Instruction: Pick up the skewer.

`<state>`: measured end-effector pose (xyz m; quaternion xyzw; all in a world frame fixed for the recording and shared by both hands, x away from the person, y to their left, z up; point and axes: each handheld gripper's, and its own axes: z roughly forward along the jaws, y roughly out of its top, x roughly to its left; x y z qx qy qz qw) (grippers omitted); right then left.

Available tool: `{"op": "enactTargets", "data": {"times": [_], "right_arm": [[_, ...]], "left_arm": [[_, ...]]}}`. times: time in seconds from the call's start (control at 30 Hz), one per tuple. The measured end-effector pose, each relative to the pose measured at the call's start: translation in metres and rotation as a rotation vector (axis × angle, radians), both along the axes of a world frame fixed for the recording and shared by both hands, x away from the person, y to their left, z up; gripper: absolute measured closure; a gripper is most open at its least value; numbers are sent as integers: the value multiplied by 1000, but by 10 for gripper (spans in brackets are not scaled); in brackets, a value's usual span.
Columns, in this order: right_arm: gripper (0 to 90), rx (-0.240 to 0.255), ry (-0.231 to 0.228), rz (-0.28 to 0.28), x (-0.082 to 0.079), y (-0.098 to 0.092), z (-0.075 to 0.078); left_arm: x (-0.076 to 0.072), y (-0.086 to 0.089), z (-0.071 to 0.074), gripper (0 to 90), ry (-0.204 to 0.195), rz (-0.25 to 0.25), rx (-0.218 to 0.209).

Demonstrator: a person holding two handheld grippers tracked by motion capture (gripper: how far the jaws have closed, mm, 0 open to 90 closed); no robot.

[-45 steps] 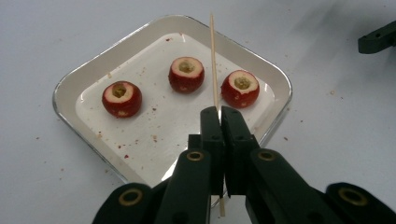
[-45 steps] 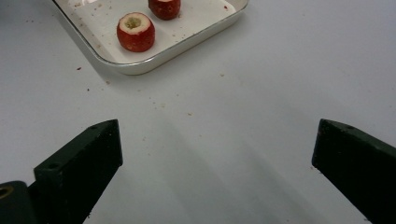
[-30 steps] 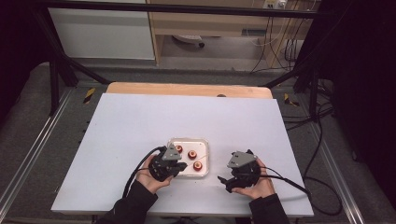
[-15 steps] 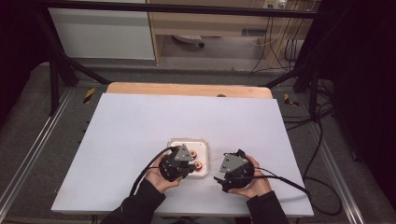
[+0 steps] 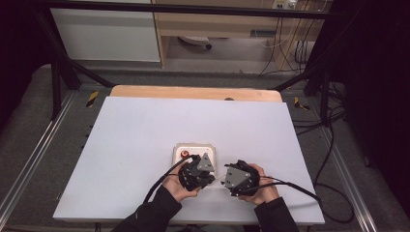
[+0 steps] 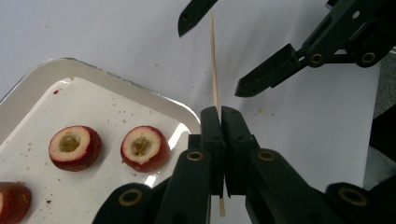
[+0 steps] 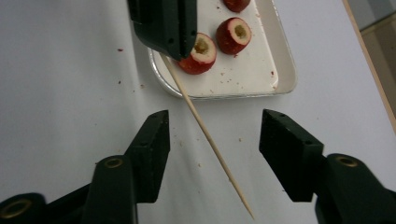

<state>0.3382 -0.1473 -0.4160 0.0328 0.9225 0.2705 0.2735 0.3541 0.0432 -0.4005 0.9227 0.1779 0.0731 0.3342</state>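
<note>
Two grippers sit close together at the near edge of the white table (image 5: 145,135), each in one of the person's hands. The left gripper (image 6: 219,116) has its jaws clenched tight on a thin wooden skewer (image 6: 215,70), which passes between the pads and sticks out past them on both sides. In the right gripper view that skewer runs slantwise from the left gripper's pads down toward the camera, its pointed end lying between the two black jaws of the right gripper (image 7: 212,135). Those jaws have just been closing, yet they stand apart with the skewer in the gap, neither pad touching it. Just beyond the grippers rests a shallow white tray (image 5: 209,148), and the left gripper hangs over its near edge. On the tray lie cored red fruits (image 6: 144,148), hollow sides up, with small crumbs around them. Farther back, a wooden strip (image 5: 193,92) borders the table's far side.
</note>
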Motion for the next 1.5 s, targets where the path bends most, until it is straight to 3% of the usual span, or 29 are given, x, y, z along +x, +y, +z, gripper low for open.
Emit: {"op": "enactTargets", "data": {"times": [0.07,0.17,0.2,0.63,0.9,1.17,1.33,1.43,1.5], "right_arm": [[511,-1,-3,29,-1,0,-1],[575,-54,-33,60,-1,0,-1],[596,-53,-18,71,-2,0,-2],[802,-200,-73,201,-2,1,-10],[882,-255,-122,255,-4,0,-11],[891,-293,-164,289,-7,3,-8],[891,-335,-205,307,-7,9,-5],[891,-367,-225,318,-7,14,-4],[891,-388,-239,329,-7,17,-3]], "left_arm": [[-1,-2,0,883,3,-2,-5],[-1,-4,0,882,6,-9,1],[0,-5,0,882,9,-15,7],[-1,-9,-1,883,15,-37,17],[-2,-10,-1,882,13,-55,26],[0,-7,-1,848,24,-53,22],[4,-3,1,793,76,-32,65],[8,-2,2,800,117,-23,121],[8,-3,2,814,126,-20,129]]}}
